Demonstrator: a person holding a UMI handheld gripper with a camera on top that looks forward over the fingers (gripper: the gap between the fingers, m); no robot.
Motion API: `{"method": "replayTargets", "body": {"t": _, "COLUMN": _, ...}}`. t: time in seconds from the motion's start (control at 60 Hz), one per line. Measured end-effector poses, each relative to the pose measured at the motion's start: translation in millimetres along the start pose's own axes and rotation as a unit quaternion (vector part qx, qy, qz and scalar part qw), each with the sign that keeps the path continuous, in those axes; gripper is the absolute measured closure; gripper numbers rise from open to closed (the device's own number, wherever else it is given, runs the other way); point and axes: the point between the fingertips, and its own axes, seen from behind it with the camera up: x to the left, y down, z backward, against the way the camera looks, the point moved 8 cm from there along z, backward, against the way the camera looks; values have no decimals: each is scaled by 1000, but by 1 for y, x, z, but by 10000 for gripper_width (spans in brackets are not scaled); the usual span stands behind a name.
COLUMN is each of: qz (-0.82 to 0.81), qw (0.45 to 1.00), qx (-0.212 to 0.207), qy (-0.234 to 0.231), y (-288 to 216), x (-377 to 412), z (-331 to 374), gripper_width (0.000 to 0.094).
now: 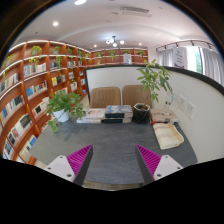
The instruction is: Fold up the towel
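My gripper hangs open above a dark grey table, its two magenta pads wide apart with only bare table surface between them. A pale folded cloth that looks like the towel lies on the table's right side, well beyond my right finger. A light strip marking the table's near edge runs just below the fingertips.
Books and flat items lie at the table's far end beside a dark pot with a tall plant. A leafy plant in a white pot stands at the far left. Bookshelves line the left wall; two chairs stand beyond the table.
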Motion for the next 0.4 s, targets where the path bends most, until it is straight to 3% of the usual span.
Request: {"method": "replayTargets", "body": {"t": 0.4, "qz": 9, "qw": 1000, "qx": -5, "qy": -8, "y": 14, "x": 19, "z": 28, "gripper_width": 82}}
